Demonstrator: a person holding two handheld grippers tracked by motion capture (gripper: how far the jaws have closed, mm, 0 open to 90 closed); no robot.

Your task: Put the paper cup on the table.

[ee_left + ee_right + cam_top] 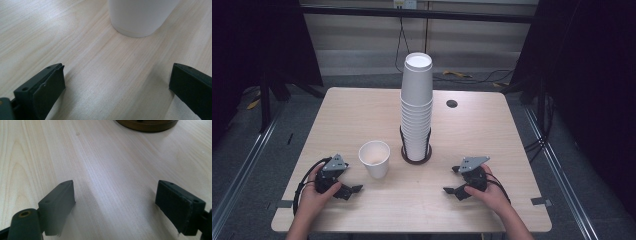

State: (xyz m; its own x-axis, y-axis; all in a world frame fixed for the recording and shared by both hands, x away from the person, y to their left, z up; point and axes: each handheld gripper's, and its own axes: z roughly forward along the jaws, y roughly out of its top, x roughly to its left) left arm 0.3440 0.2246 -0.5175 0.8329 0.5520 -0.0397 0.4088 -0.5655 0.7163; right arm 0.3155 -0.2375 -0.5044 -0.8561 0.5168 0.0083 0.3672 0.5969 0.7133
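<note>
Single white paper cup stands upright beside the cup stack; left gripper and right gripper rest wide open, empty; withdraw the left one level to avoid tipping it

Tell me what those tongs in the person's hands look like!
Each of the tongs, left and right, is black with two flat, blocky jaws, small screw holes near the jaw ends and a grey three-cornered plate on top. A black cable loops back from each one. The person's forearms are bare, with no sleeves or gloves in view.
</note>
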